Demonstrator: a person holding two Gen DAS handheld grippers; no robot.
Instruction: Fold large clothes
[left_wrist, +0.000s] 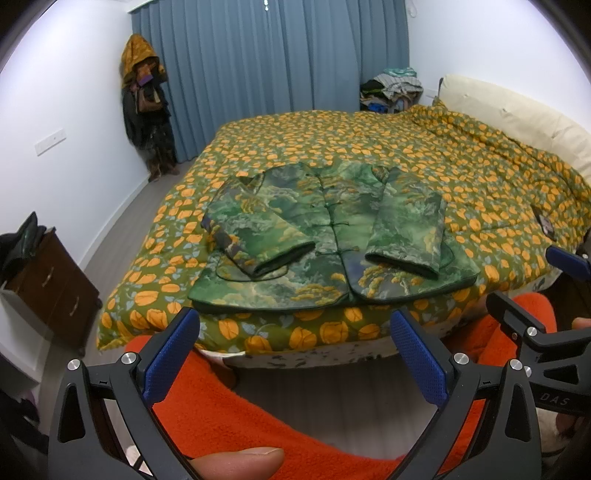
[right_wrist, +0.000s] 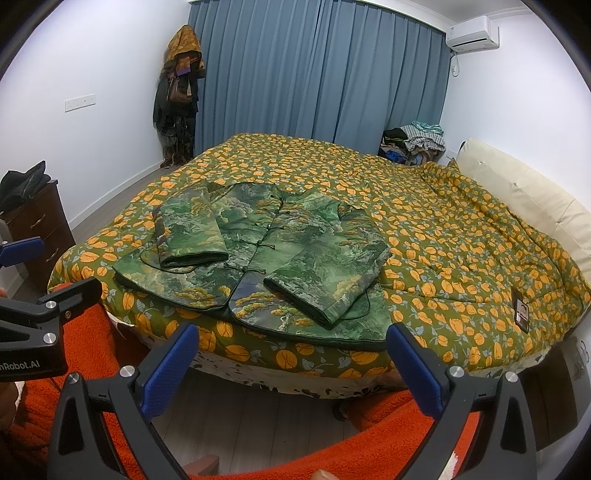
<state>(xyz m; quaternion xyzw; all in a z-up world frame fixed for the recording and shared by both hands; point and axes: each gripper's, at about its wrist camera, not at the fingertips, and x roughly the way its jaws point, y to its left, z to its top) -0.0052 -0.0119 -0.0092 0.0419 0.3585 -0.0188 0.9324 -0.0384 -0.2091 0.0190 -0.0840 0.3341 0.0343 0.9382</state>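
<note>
Left wrist: quilted green jacket (left_wrist: 332, 236) (sleeves crossed inward) on bedspread (left_wrist: 369, 147).

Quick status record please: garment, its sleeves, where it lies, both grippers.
garment: green jacket, front up, buttoned
sleeves: both folded in over the front
surface: bed, jacket near its front edge
left gripper: jaws open, short of the bed, holding nothing
right gripper: jaws open, short of the bed, holding nothing

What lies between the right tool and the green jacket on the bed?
Only the bedspread's front edge, in the right wrist view; the right tool hangs open short of the jacket.
</note>
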